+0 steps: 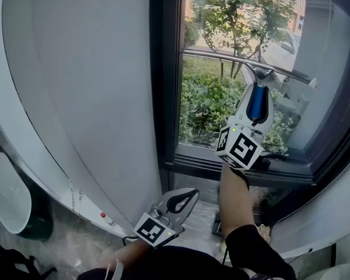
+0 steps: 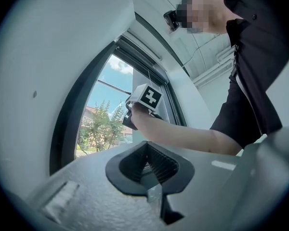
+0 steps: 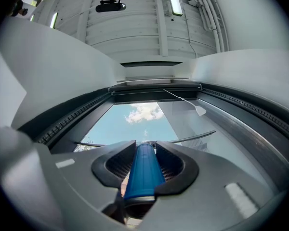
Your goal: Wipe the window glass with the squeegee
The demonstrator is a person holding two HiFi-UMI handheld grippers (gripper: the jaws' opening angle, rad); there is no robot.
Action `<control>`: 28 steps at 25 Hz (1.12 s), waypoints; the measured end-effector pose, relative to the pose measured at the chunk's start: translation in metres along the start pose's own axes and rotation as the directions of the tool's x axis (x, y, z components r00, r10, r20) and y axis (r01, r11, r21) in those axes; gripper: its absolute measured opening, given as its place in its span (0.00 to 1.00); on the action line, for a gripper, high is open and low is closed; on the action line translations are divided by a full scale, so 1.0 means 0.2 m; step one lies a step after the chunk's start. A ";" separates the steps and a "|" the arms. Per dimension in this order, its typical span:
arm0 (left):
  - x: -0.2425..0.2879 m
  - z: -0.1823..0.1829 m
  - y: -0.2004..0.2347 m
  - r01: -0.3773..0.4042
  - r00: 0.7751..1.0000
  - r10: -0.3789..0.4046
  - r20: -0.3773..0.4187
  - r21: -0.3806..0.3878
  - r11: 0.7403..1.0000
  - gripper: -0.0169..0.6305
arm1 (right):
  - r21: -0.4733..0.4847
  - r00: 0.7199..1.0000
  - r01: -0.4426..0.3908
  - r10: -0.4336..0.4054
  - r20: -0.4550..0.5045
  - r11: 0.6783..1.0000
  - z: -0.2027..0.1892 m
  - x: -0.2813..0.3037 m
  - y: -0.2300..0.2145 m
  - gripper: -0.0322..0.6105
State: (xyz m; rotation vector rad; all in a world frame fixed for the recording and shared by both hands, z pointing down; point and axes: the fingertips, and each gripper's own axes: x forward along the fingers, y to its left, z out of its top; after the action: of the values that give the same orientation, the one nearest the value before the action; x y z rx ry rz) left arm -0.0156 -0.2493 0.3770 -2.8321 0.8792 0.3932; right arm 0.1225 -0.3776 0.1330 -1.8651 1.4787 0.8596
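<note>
Right gripper point(image 1: 258, 91) has its jaws closed partway around the blue handle of the squeegee point(image 1: 257, 101), which stands between the pads and runs straight ahead of them. Beyond the fingertips the blade point(image 1: 245, 60) lies across the window glass point(image 1: 213, 115) as a long thin bar, apparently against the pane and tilted, its far end lower. Left gripper point(image 1: 178, 202) hangs low and well behind, near the person's body, its jaws together on nothing.

No suds, streaks or wet edge can be made out on the glass, so how much has been wiped cannot be told. With the blade high on the pane, the work looks like an early or middle stroke, and the glass below the blade down to the sill point(image 1: 239, 167) seems left to do.

A dark window frame point(image 1: 163, 69) borders the pane, and a plain white wall point(image 1: 76, 86) spreads beside it. Shrubs point(image 1: 207, 101) show through the glass.
</note>
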 end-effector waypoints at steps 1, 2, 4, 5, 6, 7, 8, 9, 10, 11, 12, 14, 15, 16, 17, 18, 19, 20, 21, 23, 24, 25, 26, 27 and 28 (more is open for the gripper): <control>0.00 0.00 0.00 0.000 1.000 0.000 -0.002 0.001 1.000 0.03 | -0.001 1.000 0.001 -0.001 -0.004 1.000 0.00 -0.01 0.00 0.25; -0.01 0.00 0.00 -0.001 1.000 0.001 -0.004 0.000 1.000 0.03 | -0.002 1.000 0.001 -0.001 -0.007 1.000 -0.01 -0.01 0.00 0.25; -0.01 -0.01 0.00 -0.004 1.000 0.004 -0.008 -0.001 1.000 0.03 | -0.003 1.000 0.000 0.000 -0.016 1.000 -0.02 -0.03 0.01 0.25; -0.01 -0.01 0.00 -0.005 1.000 0.005 -0.009 -0.002 1.000 0.03 | -0.002 1.000 -0.002 0.002 -0.021 1.000 -0.02 -0.04 0.01 0.25; -0.02 -0.01 -0.01 -0.006 1.000 0.006 -0.008 -0.004 1.000 0.03 | -0.002 1.000 -0.004 0.004 -0.026 1.000 -0.03 -0.04 0.01 0.25; -0.02 -0.01 -0.01 -0.006 1.000 0.006 -0.007 -0.006 1.000 0.03 | -0.005 1.000 -0.006 0.006 -0.030 1.000 -0.04 -0.05 0.01 0.25; -0.02 -0.02 -0.01 -0.006 1.000 0.006 -0.007 -0.009 1.000 0.03 | -0.007 0.999 -0.009 0.008 -0.034 1.000 -0.04 -0.06 0.00 0.25; -0.02 -0.02 -0.01 -0.006 1.000 0.006 -0.007 -0.012 1.000 0.03 | -0.009 0.999 -0.010 0.010 -0.037 1.000 -0.04 -0.07 0.00 0.25; -0.02 -0.02 -0.02 -0.006 1.000 0.006 -0.008 -0.014 1.000 0.03 | -0.010 0.999 -0.011 0.011 -0.040 1.000 -0.05 -0.07 0.00 0.25; -0.02 -0.02 -0.02 -0.006 1.000 0.006 -0.009 -0.016 1.000 0.03 | -0.011 0.999 -0.012 0.012 -0.043 1.000 -0.05 -0.08 0.00 0.25; -0.02 -0.02 -0.02 -0.006 1.000 0.006 -0.010 -0.017 1.000 0.03 | -0.012 0.999 -0.013 0.013 -0.046 1.000 -0.05 -0.08 0.00 0.25; -0.03 -0.02 -0.03 -0.007 1.000 0.007 -0.013 -0.018 1.000 0.03 | -0.014 0.999 -0.015 0.014 -0.049 1.000 -0.05 -0.09 0.00 0.25; -0.03 -0.02 -0.03 -0.007 1.000 0.007 -0.014 -0.018 1.000 0.03 | -0.016 0.999 -0.016 0.015 -0.051 1.000 -0.06 -0.10 0.00 0.25; -0.03 -0.02 -0.03 -0.007 1.000 0.007 -0.015 -0.019 1.000 0.03 | -0.018 0.998 -0.017 0.016 -0.053 1.000 -0.06 -0.10 0.00 0.25; -0.03 -0.02 -0.03 -0.007 1.000 0.007 -0.015 -0.019 1.000 0.03 | -0.019 0.998 -0.018 0.017 -0.055 1.000 -0.06 -0.10 0.00 0.25; -0.04 -0.02 -0.03 -0.008 1.000 0.007 -0.015 -0.019 1.000 0.03 | -0.019 0.998 -0.018 0.016 -0.056 1.000 -0.06 -0.11 0.00 0.25; -0.04 -0.02 -0.03 -0.008 1.000 0.008 -0.016 -0.018 1.000 0.03 | -0.018 0.998 -0.017 0.016 -0.058 1.000 -0.07 -0.11 0.00 0.25; -0.04 -0.02 -0.03 -0.009 1.000 0.008 -0.016 -0.017 1.000 0.03 | -0.017 0.998 -0.016 0.015 -0.059 1.000 -0.07 -0.11 0.00 0.25; -0.04 -0.02 -0.04 -0.010 1.000 0.010 -0.017 -0.017 1.000 0.03 | -0.017 0.998 -0.015 0.014 -0.061 1.000 -0.07 -0.11 0.00 0.25; -0.05 -0.02 -0.04 -0.014 1.000 0.014 -0.016 -0.017 1.000 0.03 | -0.016 0.998 -0.012 0.011 -0.068 1.000 -0.08 -0.13 -0.01 0.25; -0.05 -0.02 -0.04 -0.016 1.000 0.016 -0.016 -0.017 1.000 0.03 | -0.014 0.997 -0.009 0.008 -0.072 1.000 -0.08 -0.14 -0.01 0.25; -0.05 -0.02 -0.04 -0.017 1.000 0.017 -0.017 -0.017 1.000 0.03 | -0.011 0.997 -0.005 0.004 -0.075 1.000 -0.09 -0.15 -0.01 0.25; -0.06 -0.02 -0.04 -0.017 1.000 0.017 -0.017 -0.015 1.000 0.03 | -0.011 0.997 -0.002 0.001 -0.079 1.000 -0.10 -0.16 -0.02 0.25; -0.06 -0.02 -0.04 -0.017 1.000 0.017 -0.018 -0.014 1.000 0.03 | -0.012 0.997 0.000 -0.001 -0.082 1.000 -0.11 -0.17 -0.02 0.25; -0.06 -0.03 -0.04 -0.017 1.000 0.017 -0.019 -0.014 1.000 0.03 | -0.014 0.996 0.001 -0.002 -0.085 1.000 -0.12 -0.18 -0.02 0.25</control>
State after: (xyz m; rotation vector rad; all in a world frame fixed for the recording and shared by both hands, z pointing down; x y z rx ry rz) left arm -0.0203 -0.2374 0.3864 -2.8471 0.9086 0.3770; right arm 0.1232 -0.3738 0.1769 -1.9336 1.5257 0.8006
